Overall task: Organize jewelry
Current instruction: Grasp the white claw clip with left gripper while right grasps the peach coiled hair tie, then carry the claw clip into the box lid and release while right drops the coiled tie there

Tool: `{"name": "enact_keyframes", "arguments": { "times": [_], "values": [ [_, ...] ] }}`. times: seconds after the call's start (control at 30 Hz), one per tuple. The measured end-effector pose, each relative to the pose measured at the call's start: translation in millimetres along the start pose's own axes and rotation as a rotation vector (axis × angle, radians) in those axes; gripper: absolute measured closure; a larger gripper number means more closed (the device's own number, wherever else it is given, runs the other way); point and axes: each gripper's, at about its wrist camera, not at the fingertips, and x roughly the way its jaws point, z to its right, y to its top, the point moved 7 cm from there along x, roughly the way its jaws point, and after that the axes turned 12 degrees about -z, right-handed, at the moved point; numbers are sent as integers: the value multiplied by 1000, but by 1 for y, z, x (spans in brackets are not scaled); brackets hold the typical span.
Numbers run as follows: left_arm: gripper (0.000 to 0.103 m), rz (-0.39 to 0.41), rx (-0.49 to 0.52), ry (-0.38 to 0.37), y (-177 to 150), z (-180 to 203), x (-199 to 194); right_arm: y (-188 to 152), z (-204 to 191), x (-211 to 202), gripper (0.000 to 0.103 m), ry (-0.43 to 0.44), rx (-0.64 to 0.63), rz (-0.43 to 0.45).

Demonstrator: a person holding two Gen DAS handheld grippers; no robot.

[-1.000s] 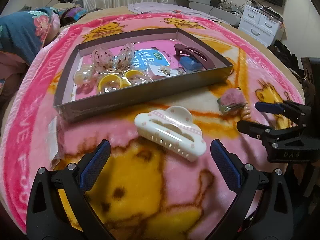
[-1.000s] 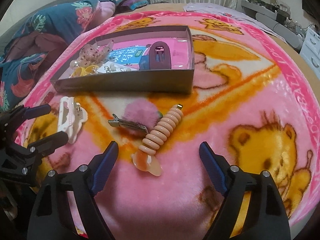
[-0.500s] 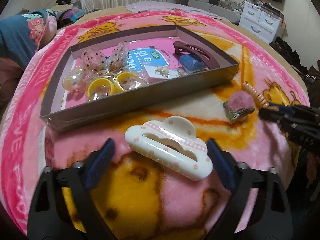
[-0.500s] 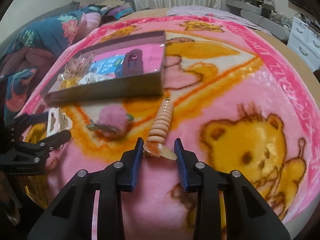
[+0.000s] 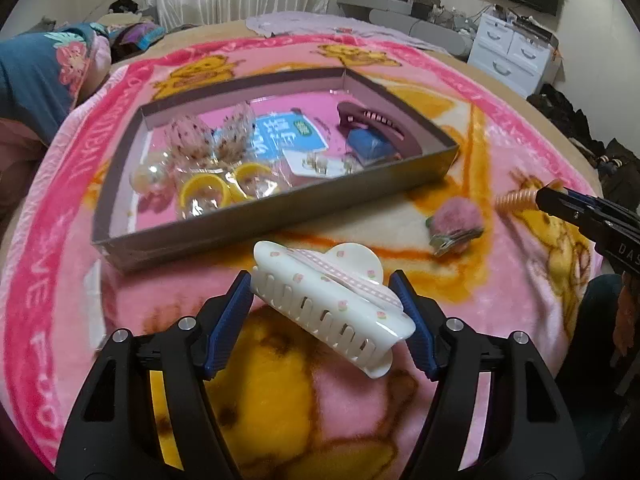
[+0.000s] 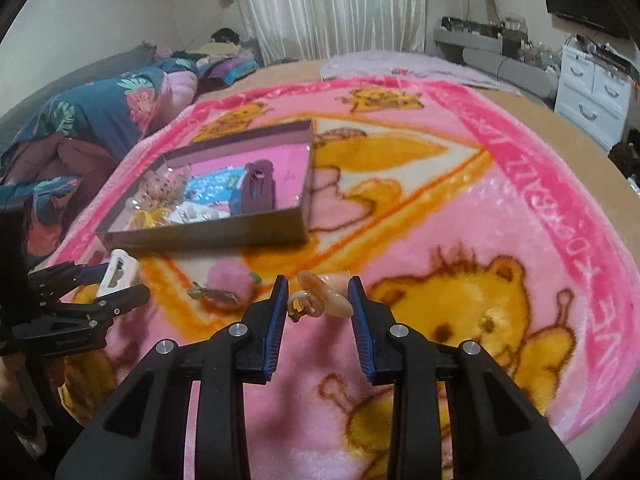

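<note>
Left gripper (image 5: pixel 322 312) fingers closing; right gripper (image 6: pixel 318 306) fingers clamped.

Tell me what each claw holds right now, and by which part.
Left claw: white hair clip, pads at its two ends, jaws just closing. Right claw: peach spiral hair clip, gripped at its flat end.

White curtains (image 6: pixel 332 8), white drawers (image 5: pixel 516 54) beyond bed (image 6: pixel 520 108)

A shallow grey cardboard tray (image 5: pixel 280 216) lies on the pink bear-print fleece blanket (image 5: pixel 520 152). Before it a white plastic claw clip (image 5: pixel 332 300) sits between the left gripper (image 5: pixel 324 312)'s jaws; right of it lies a pink fluffy pompom clip (image 5: pixel 458 222).
</note>
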Motion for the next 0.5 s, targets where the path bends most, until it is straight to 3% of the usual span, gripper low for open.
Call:
{"name": "enact_keyframes", "arguments": {
  "times": [0.5],
  "values": [
    [41,73,-109,-4,6,-38,-47,25,-43,-35,74,30,-100,75]
  ]
}}
